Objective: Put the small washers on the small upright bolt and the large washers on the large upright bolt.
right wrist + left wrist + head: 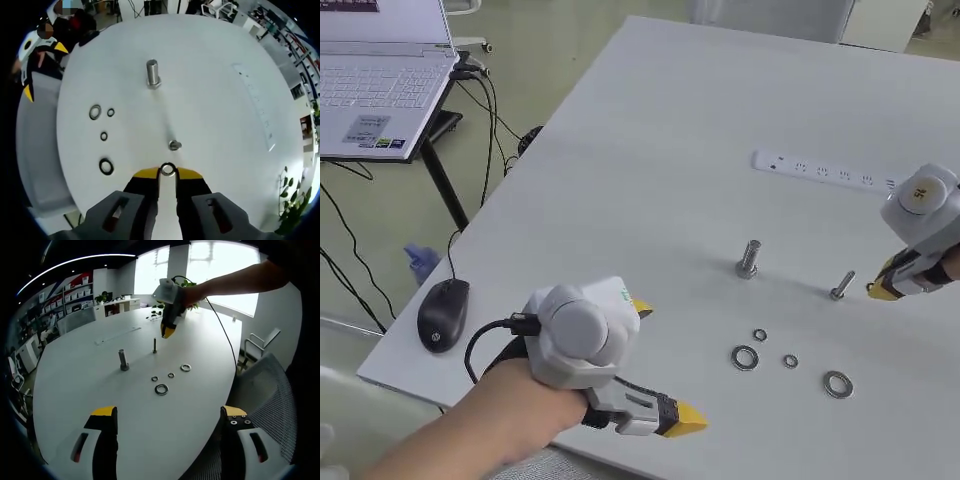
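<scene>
The right gripper (pixel 168 176) has its jaws drawn in narrow and pinches a washer (pixel 168 169) between the yellow tips. It holds the washer above the white table (pixel 650 180), just short of the small bolt (pixel 174 145), which stands upright directly ahead of the tips. From the head view that gripper (pixel 878 290) sits at the right edge of the table, just beside the small bolt (pixel 842 285) but not touching it. The large bolt (pixel 748 258) stands upright a little to the left of the small one, clear of both grippers. Four more washers lie flat on the table nearer the person: two large washers (pixel 745 357) (pixel 838 384) and two small washers (pixel 759 335) (pixel 790 361), loosely grouped and apart from one another. The left gripper (pixel 663 363) is held in a hand (pixel 510 410) at the near edge of the table. Its jaws are spread wide with nothing between them, and it is well apart from the bolts. In its own view the two yellow tips frame the washers and both bolts in the distance. A white power strip (pixel 825 172) lies beyond the bolts, a black mouse (pixel 442 313) rests on the table's left corner, and a laptop (pixel 380 70) stands on a stand off to the left.
</scene>
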Motion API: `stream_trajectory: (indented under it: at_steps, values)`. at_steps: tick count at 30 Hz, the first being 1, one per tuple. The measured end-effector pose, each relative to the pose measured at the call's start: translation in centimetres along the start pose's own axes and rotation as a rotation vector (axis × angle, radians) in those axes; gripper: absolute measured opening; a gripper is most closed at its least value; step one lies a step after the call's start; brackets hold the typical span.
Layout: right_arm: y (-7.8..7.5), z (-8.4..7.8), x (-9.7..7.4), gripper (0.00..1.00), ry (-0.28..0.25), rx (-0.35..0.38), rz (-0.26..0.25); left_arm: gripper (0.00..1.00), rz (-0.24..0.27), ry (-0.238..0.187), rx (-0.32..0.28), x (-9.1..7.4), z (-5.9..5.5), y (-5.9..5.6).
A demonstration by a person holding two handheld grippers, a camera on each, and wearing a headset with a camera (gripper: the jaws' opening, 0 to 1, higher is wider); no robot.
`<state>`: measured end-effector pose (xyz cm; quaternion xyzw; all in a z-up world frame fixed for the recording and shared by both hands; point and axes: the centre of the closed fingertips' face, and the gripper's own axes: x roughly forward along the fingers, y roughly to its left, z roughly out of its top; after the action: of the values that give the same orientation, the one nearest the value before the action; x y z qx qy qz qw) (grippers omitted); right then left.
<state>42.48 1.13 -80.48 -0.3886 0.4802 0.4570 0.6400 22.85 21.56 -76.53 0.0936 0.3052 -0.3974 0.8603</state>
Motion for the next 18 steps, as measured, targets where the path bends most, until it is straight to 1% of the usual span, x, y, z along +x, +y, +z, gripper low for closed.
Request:
stream_trajectory:
  at_steps: [10, 18]
  values:
    - [-0.9, 0.5, 0.1, 0.12, -0.001, 0.000, -0.013, 0.84, -0.001, 0.004, 0.000, 0.0, -0.2, 0.0]
    - [-1.2, 1.4, 0.0, 0.12, -0.007, -0.005, -0.014, 0.84, -0.004, 0.007, 0.002, 0.0, -0.2, 0.1]
